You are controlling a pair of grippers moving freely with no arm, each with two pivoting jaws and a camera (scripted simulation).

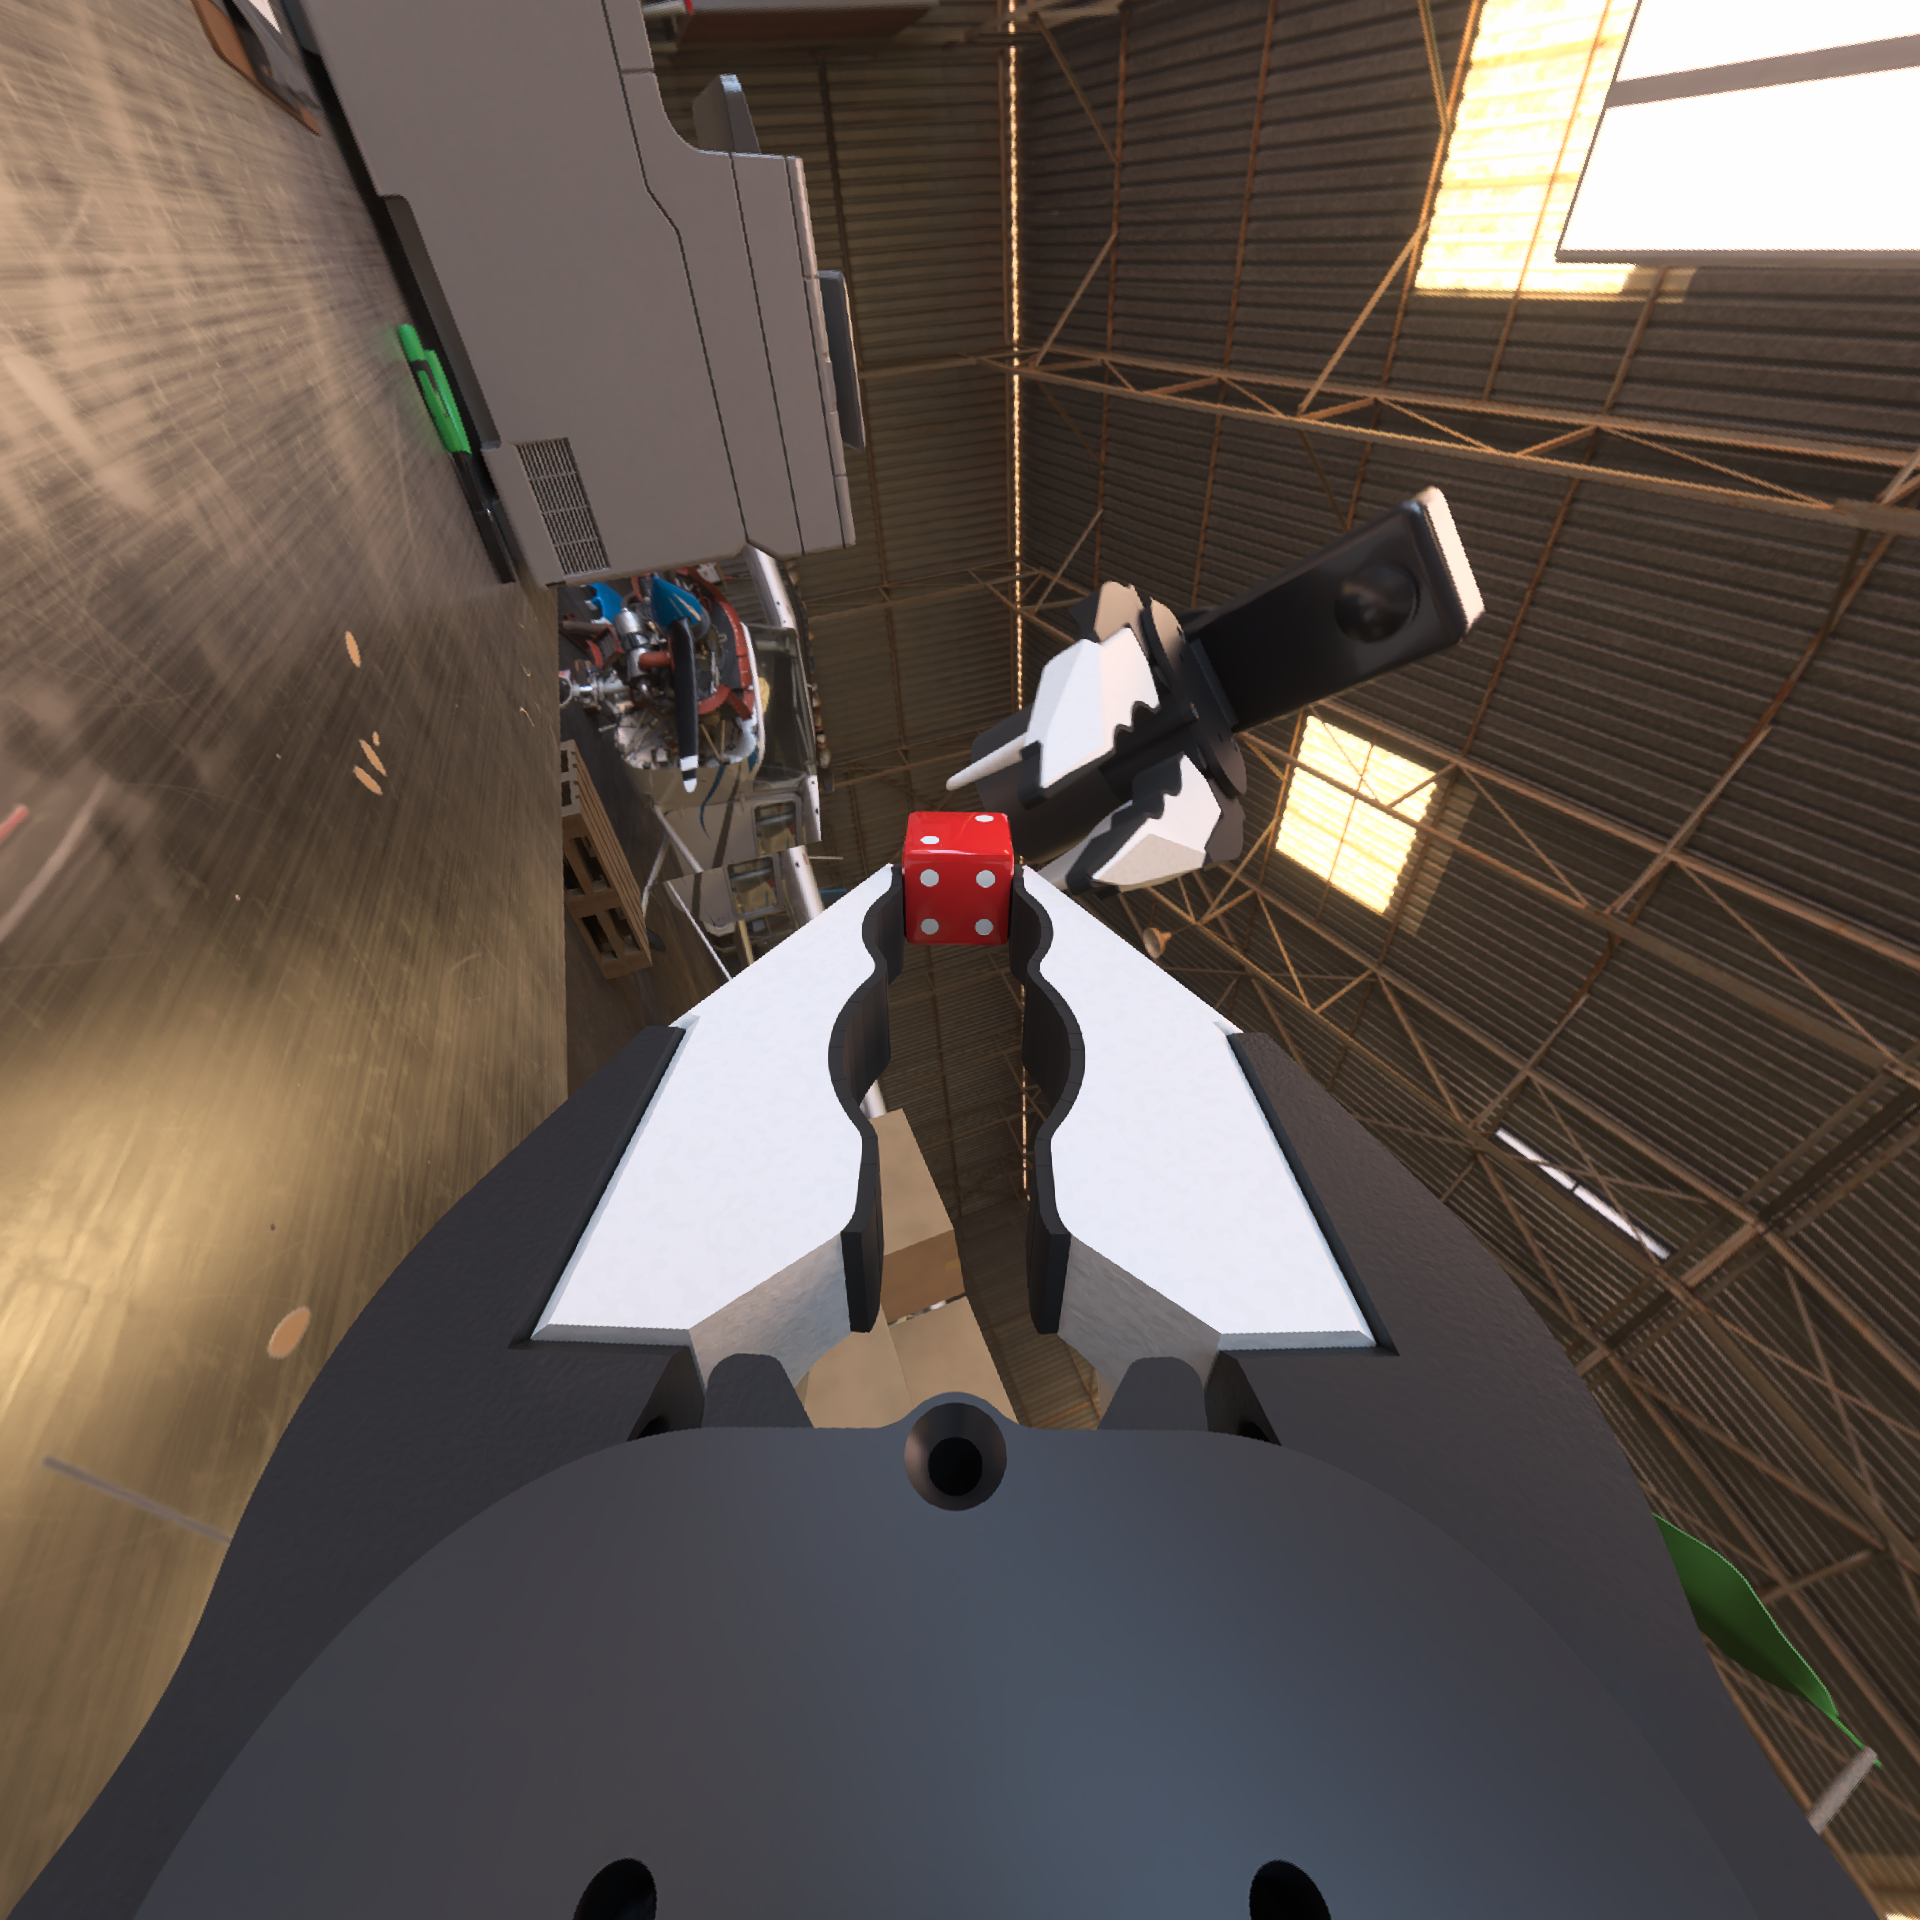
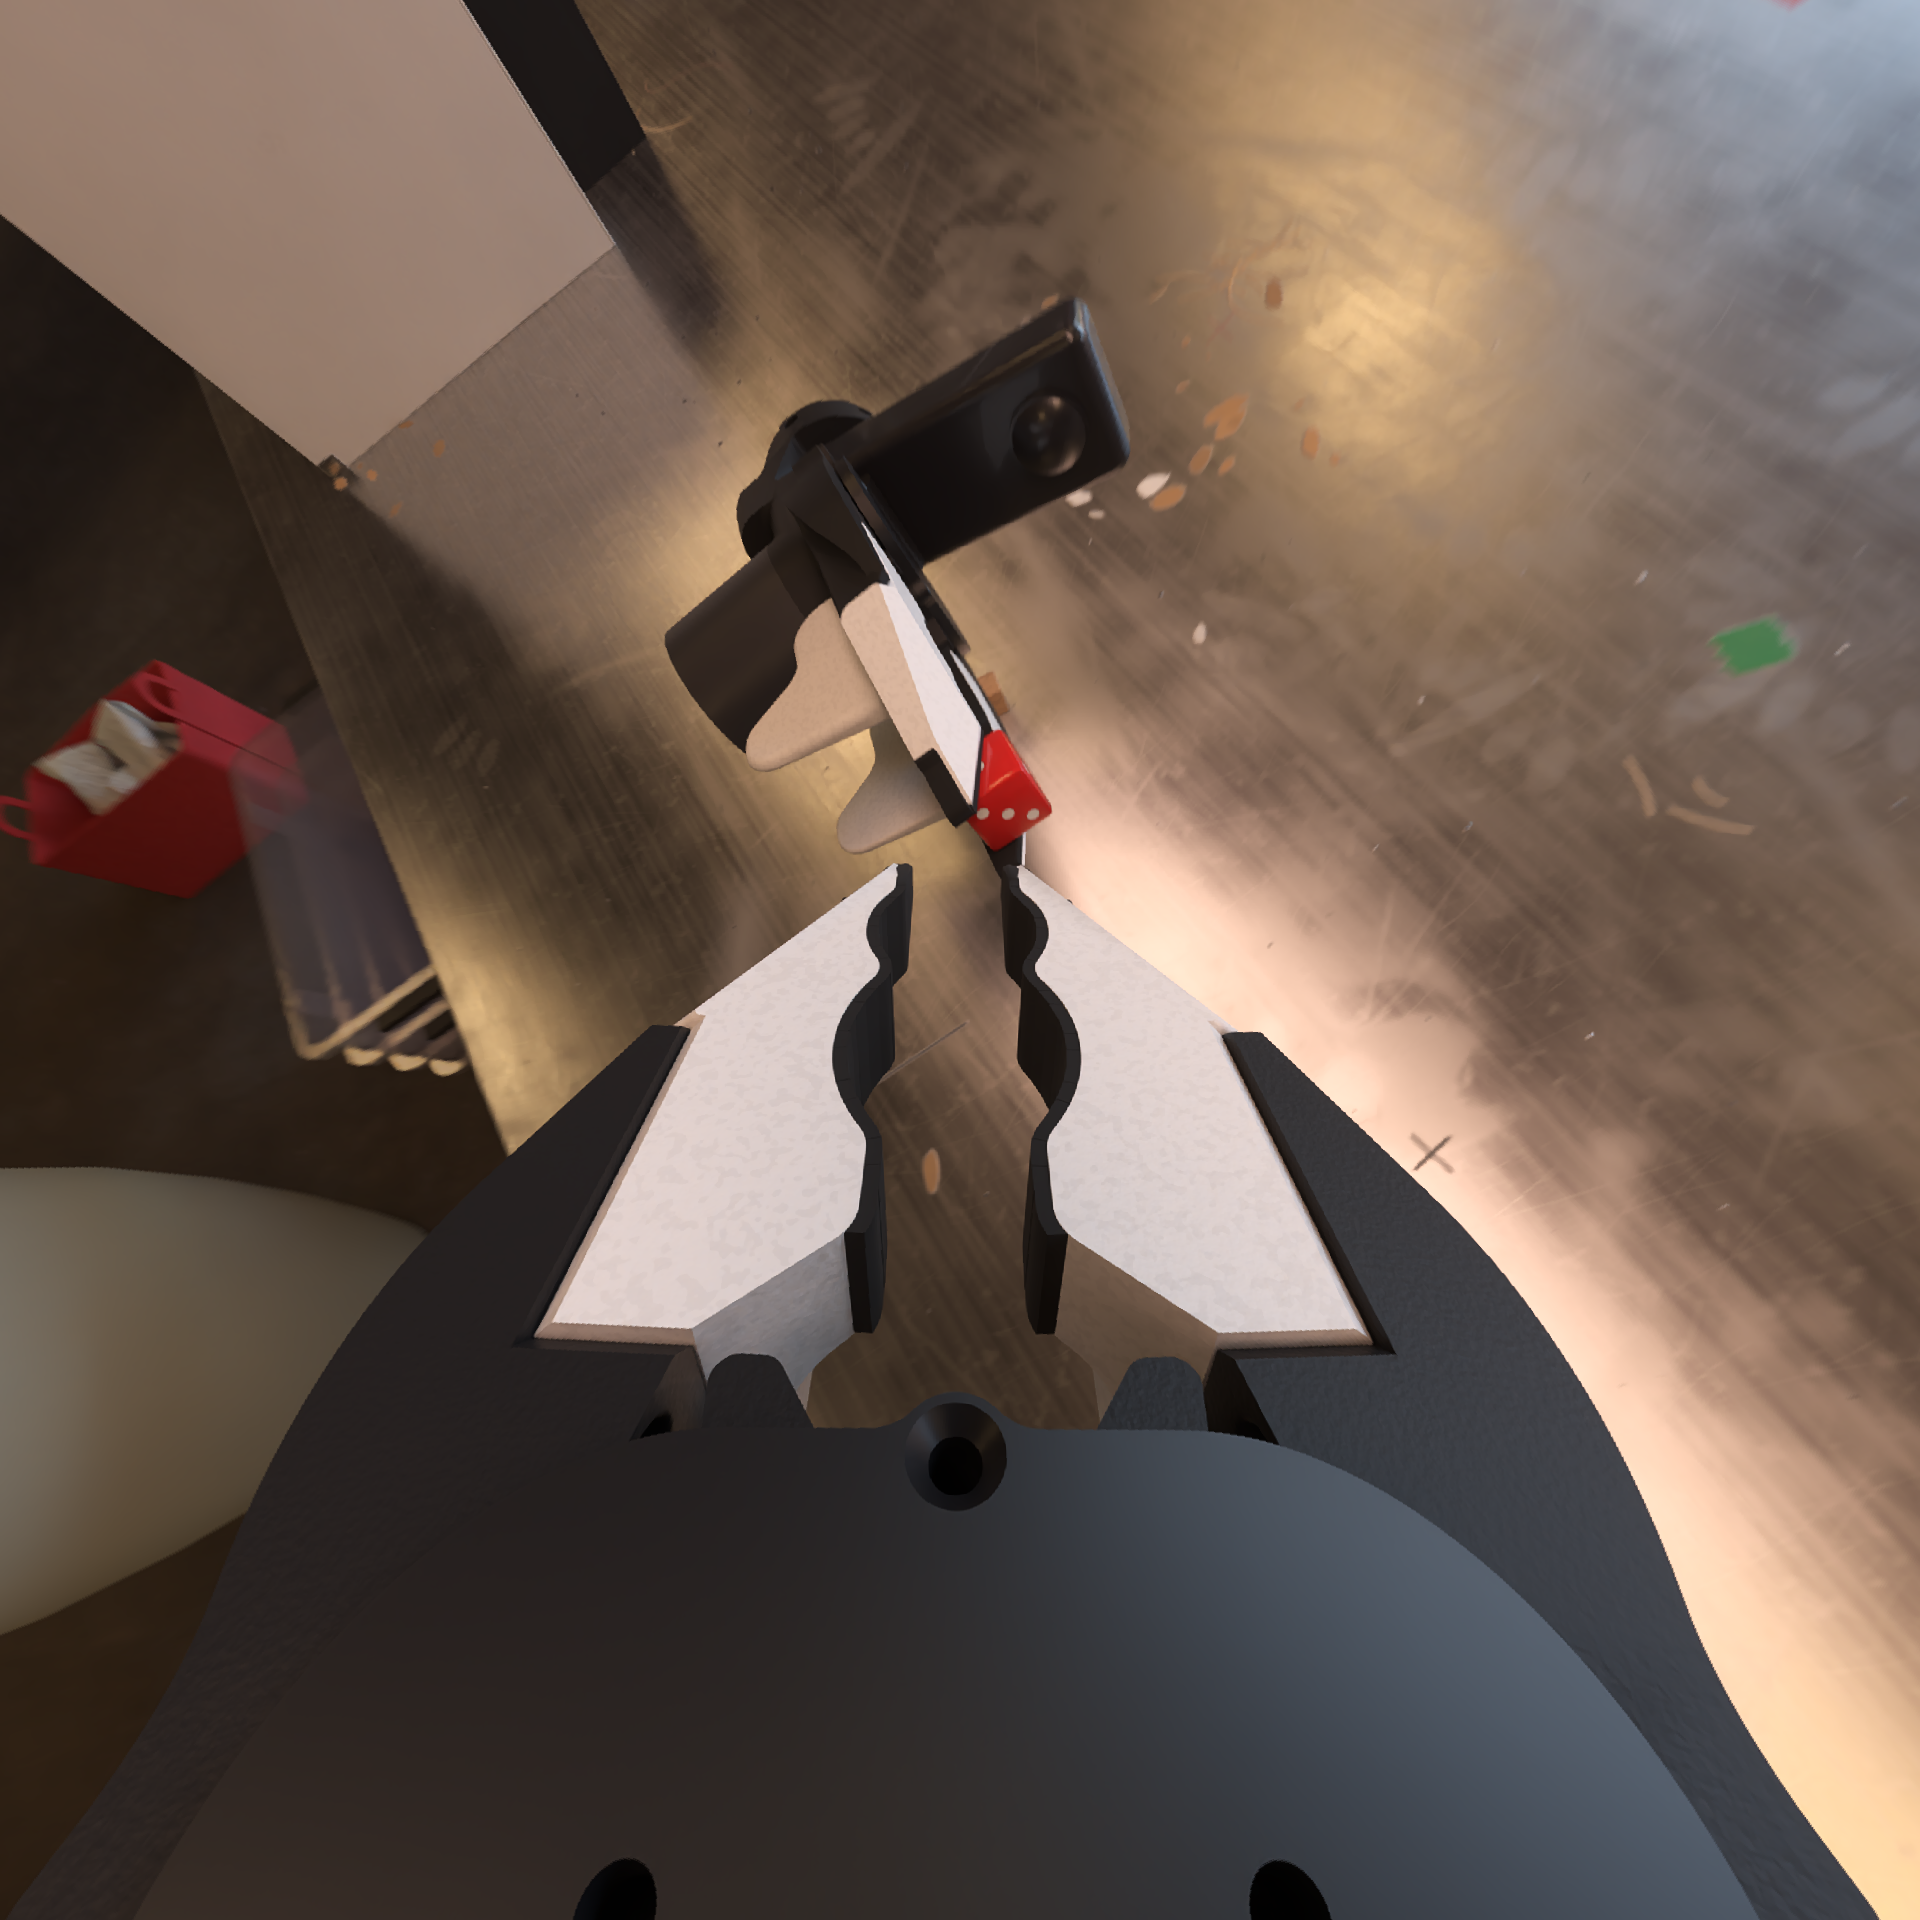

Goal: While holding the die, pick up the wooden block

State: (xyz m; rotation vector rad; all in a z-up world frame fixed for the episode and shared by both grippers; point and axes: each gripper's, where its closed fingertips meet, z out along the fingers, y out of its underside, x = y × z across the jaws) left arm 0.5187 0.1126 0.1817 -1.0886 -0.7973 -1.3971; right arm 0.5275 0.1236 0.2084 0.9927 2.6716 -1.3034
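My left gripper (image 1: 956,883) is shut on a red die (image 1: 956,878) with white pips, pinched at the fingertips and held in the air. The die also shows in the right wrist view (image 2: 1003,795), in the left gripper (image 2: 987,816), just beyond my right gripper's tips. My right gripper (image 2: 956,883) is open and empty, its jaws a narrow gap apart, above the scratched metal table (image 2: 1351,779). It shows in the left wrist view (image 1: 1023,810), close beside the die. A small tan piece (image 2: 994,688) peeks out behind the left gripper; I cannot tell if it is the wooden block.
A grey machine (image 1: 623,312) and a green object (image 1: 436,390) stand on the table. In the right wrist view there are a green block (image 2: 1754,644), a white box (image 2: 291,208), a red bag (image 2: 145,779) off the table's edge and a wire rack (image 2: 353,935).
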